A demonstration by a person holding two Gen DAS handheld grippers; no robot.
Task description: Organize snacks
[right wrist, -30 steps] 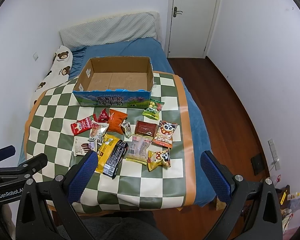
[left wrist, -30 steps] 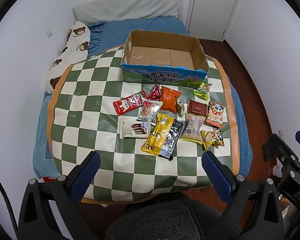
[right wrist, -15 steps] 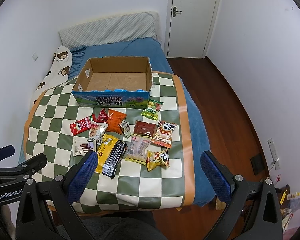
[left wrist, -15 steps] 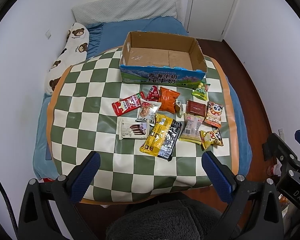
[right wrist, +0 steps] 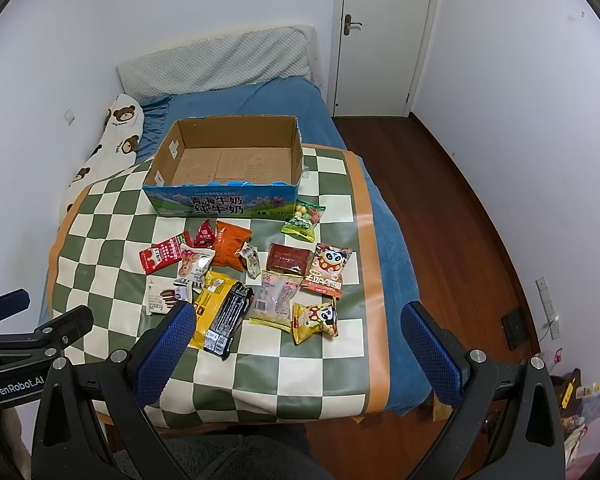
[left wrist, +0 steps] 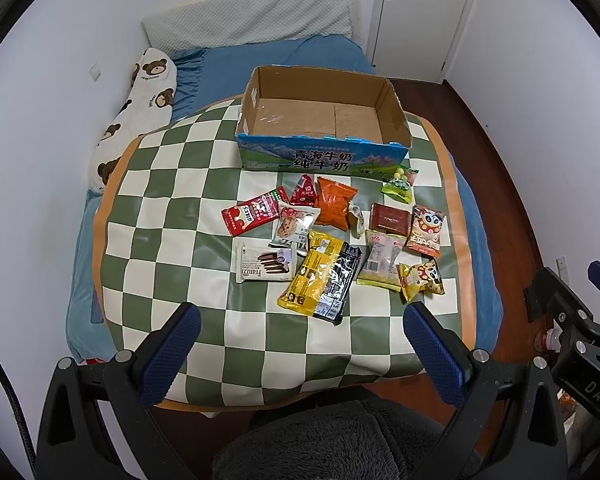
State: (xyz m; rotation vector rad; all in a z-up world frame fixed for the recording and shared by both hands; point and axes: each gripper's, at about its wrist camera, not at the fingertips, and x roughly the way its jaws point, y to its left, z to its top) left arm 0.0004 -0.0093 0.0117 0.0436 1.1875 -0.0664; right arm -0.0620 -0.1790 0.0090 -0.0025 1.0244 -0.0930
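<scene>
Snacks lie in a loose cluster on the checked table [left wrist: 172, 216], none yet in the box, and the only change over the last second is small: in both wrist views the whole scene has slid a little lower and nearer, so both grippers have eased forward toward the pile. Nothing on the table has moved.

The left gripper [left wrist: 300, 340] hangs above the near edge with its fingers [left wrist: 172, 344] spread wide and nothing between them. The right gripper [right wrist: 298, 340] is likewise wide and empty, its left finger now overlapping the near end of the yellow-and-black packet [right wrist: 220, 312] in its own view, though I judge it above the packet, not touching.

Nearest, at 6 o'clock of the pile, is that yellow-and-black packet, with the Franzzi biscuit pack [left wrist: 265, 266] at 8 o'clock and a yellow panda bag [left wrist: 420, 280] at 4 o'clock. Farther on sit the red strip pack [left wrist: 252, 216] at 10 o'clock and the orange bag [left wrist: 334, 204] near the centre. A green candy bag [left wrist: 399, 185] at 1 o'clock lies just beside the cardboard box [left wrist: 320, 160], which stands open and empty at 12 o'clock.

The approach has begun, I judge, but no pick yet; the near packets look the likeliest first grasp.
</scene>
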